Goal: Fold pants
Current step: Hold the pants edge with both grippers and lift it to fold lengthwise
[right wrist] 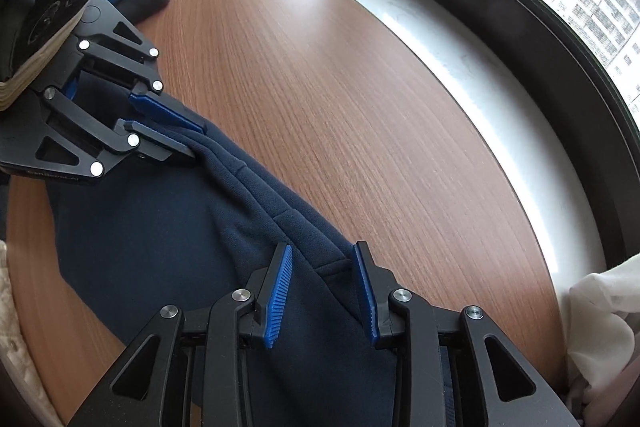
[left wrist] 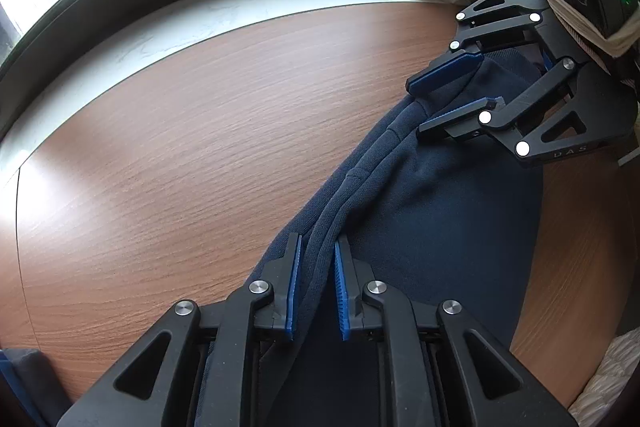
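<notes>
On the wooden worktop [left wrist: 160, 147], the left gripper [left wrist: 316, 287] is pinching the navy pants' [left wrist: 440, 207] thick edge while the right gripper's [right wrist: 324, 291] fingers are standing spread astride it, needing closure before lifting the fold.

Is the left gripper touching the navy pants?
Touching. The left wrist view shows the left gripper pinching the edge of the navy pants.
</notes>
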The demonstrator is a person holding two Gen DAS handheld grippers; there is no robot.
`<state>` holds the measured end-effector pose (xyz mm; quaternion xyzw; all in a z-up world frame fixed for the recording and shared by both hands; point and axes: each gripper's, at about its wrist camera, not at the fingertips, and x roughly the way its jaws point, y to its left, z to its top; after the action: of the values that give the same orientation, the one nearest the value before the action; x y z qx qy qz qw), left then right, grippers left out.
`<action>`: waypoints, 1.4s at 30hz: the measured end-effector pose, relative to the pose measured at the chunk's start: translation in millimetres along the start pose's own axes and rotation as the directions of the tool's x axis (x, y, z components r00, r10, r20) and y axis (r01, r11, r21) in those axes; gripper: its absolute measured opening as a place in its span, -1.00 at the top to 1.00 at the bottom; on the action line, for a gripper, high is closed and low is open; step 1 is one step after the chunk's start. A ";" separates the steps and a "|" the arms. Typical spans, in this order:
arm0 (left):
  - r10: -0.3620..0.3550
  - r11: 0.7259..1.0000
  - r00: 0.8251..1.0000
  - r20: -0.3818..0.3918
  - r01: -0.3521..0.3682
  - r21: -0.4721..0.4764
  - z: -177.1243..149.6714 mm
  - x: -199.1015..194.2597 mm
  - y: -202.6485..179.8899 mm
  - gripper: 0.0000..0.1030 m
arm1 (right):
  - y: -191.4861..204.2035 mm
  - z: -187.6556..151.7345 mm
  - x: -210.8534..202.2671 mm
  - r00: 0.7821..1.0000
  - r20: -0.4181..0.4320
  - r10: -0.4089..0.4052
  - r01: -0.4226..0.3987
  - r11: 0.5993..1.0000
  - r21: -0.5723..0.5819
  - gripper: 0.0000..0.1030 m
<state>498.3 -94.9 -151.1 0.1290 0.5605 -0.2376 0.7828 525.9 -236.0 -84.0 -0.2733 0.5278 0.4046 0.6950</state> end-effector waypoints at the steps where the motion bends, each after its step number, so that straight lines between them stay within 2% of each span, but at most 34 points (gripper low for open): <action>1: -0.002 1.000 1.000 0.000 0.002 0.000 -0.1 0.3 0.5 0.67 | -2.5 1.5 1.4 1.000 -0.004 0.010 -0.010 1.000 0.008 0.41; 6: 0.009 1.000 1.000 0.002 -0.009 0.014 -1.0 1.3 -1.5 0.67 | -4.5 1.7 4.5 1.000 -0.023 0.018 -0.018 1.000 -0.001 0.41; 7: 0.011 1.000 1.000 0.002 -0.011 0.017 -2.4 0.2 -1.2 0.67 | -2.2 2.6 4.8 1.000 -0.026 0.008 -0.008 1.000 -0.009 0.43; 9: 0.014 1.000 1.000 0.003 -0.014 0.020 -1.9 -0.2 -2.7 0.65 | 5.2 2.7 1.6 1.000 -0.025 -0.014 0.013 0.999 -0.038 0.67; 13: 0.024 0.999 1.000 0.008 -0.025 0.025 -2.3 -0.7 -4.6 0.64 | 16.7 4.7 -9.6 0.996 -0.003 -0.088 0.087 0.991 -0.098 0.72; 16: 0.020 1.000 1.000 0.010 -0.020 0.008 -0.6 -0.5 -2.7 0.60 | 16.5 11.3 -2.6 0.994 -0.017 -0.108 0.106 0.990 -0.097 0.71; 19: 0.007 1.000 1.000 0.009 -0.007 -0.011 -1.1 -1.9 1.2 0.41 | 14.8 13.8 11.0 0.991 -0.026 -0.131 0.128 0.988 -0.083 0.63; 21: 0.035 0.999 0.999 0.005 -0.034 -0.030 -1.5 -3.0 4.0 0.03 | 10.4 10.6 7.3 0.988 -0.004 -0.153 0.153 0.987 -0.054 0.40; 22: 0.048 0.998 0.999 0.007 -0.048 -0.040 -1.9 -5.2 5.7 0.02 | 9.2 11.4 7.4 0.986 -0.003 -0.165 0.165 0.986 -0.036 0.24; 25: 0.020 0.996 0.999 0.050 -0.015 -0.086 -4.1 -25.5 13.0 0.01 | 3.9 8.5 -4.5 0.990 0.030 -0.141 0.140 0.990 0.017 0.22; 26: 0.027 0.995 0.998 0.064 -0.020 -0.094 -5.8 -34.3 14.3 -0.05 | 3.9 8.0 -10.4 0.988 0.044 -0.147 0.146 0.989 0.032 0.22; 28: 0.073 0.994 0.991 0.108 -0.064 -0.084 -12.1 -54.6 15.4 -0.15 | 9.2 8.5 -23.2 0.983 0.080 -0.166 0.163 0.985 0.049 0.22; 31: 0.153 0.987 0.978 0.139 -0.145 -0.066 -27.7 -78.1 17.7 -0.17 | 22.3 14.5 -38.7 0.973 0.115 -0.200 0.192 0.978 0.078 0.22; 35: 0.220 0.975 0.967 0.125 -0.215 -0.053 -58.6 -94.8 23.4 -0.17 | 46.3 19.7 -51.5 0.971 0.153 -0.185 0.176 0.982 0.072 0.22; 38: 0.211 0.977 0.973 0.096 -0.206 -0.060 -80.7 -97.1 26.7 -0.17 | 67.4 29.4 -56.6 0.975 0.170 -0.146 0.145 0.989 0.019 0.22; 42: 0.207 0.978 0.976 0.064 -0.204 -0.049 -98.6 -92.7 28.9 -0.16 | 100.6 43.4 -46.1 0.984 0.152 -0.094 0.107 0.991 -0.076 0.22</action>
<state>408.7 -2.9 -99.3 0.1616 0.5216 -0.1478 0.8246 457.2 -160.9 -22.6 -0.2978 0.4430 0.4099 0.7397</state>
